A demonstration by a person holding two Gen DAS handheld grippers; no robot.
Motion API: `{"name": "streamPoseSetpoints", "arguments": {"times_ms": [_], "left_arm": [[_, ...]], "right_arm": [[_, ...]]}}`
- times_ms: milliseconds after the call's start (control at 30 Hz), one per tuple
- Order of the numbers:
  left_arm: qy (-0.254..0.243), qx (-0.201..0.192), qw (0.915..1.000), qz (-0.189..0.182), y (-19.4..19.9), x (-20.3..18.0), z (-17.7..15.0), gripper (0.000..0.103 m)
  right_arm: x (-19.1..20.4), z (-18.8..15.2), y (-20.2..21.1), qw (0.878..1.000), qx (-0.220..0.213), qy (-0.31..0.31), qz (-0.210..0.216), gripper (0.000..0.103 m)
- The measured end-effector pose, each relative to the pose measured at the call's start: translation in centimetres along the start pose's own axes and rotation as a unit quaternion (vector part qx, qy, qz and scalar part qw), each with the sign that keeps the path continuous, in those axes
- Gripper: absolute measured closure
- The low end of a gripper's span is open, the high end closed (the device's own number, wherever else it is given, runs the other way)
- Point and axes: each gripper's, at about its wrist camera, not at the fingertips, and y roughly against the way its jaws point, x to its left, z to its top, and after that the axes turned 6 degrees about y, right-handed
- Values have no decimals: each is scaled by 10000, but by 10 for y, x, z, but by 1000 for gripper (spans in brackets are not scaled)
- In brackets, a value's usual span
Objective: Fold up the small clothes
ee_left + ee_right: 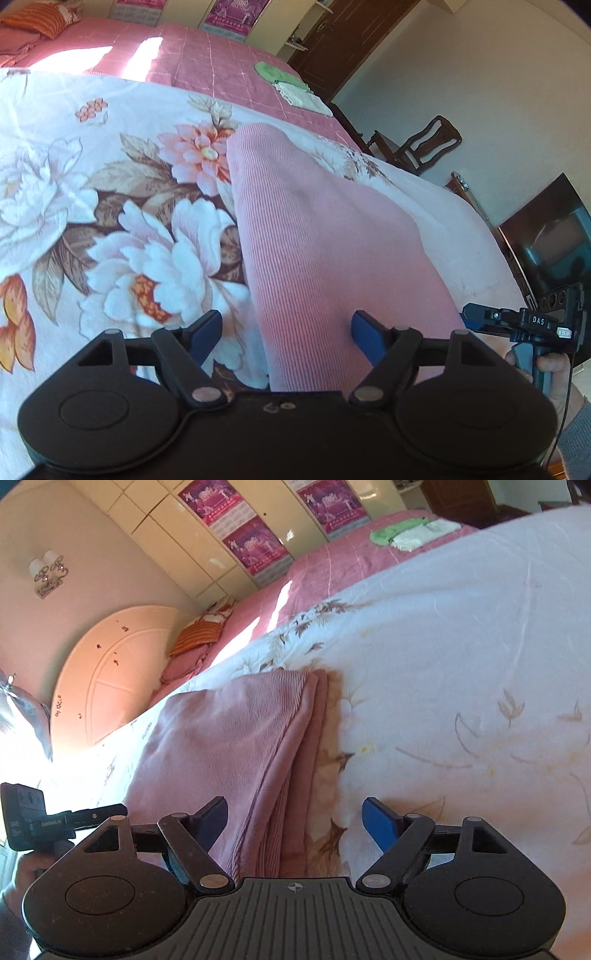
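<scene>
A pink ribbed garment [325, 240] lies folded into a long strip on the floral sheet [110, 192]. My left gripper [286, 334] is open over its near end, with the blue pads apart and the left edge of the cloth between them, unpressed. In the right wrist view the same pink garment [225, 746] shows stacked layers along its right edge. My right gripper [293, 825] is open over that layered edge, nothing clamped. The right gripper [517, 321] also shows at the right of the left wrist view, and the left gripper [55, 823] at the left of the right wrist view.
Folded green cloth [275, 72] and white cloth [303, 98] lie on the pink bedspread [207, 62] beyond. An orange striped pillow [199, 635] rests by the headboard [110, 679]. A wooden chair [424, 144] and a dark television [550, 236] stand past the bed's edge.
</scene>
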Motion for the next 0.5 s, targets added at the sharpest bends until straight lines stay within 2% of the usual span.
{"name": "streamPoseSetpoints", "arguments": {"times_ms": [67, 233, 300, 333, 433, 500], "left_arm": [[43, 1, 10000, -4, -4, 2, -3, 27], [-3, -6, 10000, 29, -11, -1, -1, 27], [-54, 5, 10000, 36, -14, -4, 1, 27], [-67, 3, 10000, 41, -16, -5, 2, 27], [-111, 18, 9999, 39, -21, -9, 6, 30], [-127, 77, 9999, -43, -25, -12, 8, 41]], "right_arm": [[-6, -4, -4, 9994, -35, -231, 254, 24], [-1, -7, -10, 9990, -71, -240, 376, 24], [4, -8, -19, 9986, 77, -171, 504, 36], [5, -10, -25, 9983, 175, -189, 528, 51], [7, -11, -28, 9983, 40, -269, 519, 53], [6, -12, -28, 9985, -43, -247, 487, 53]]}}
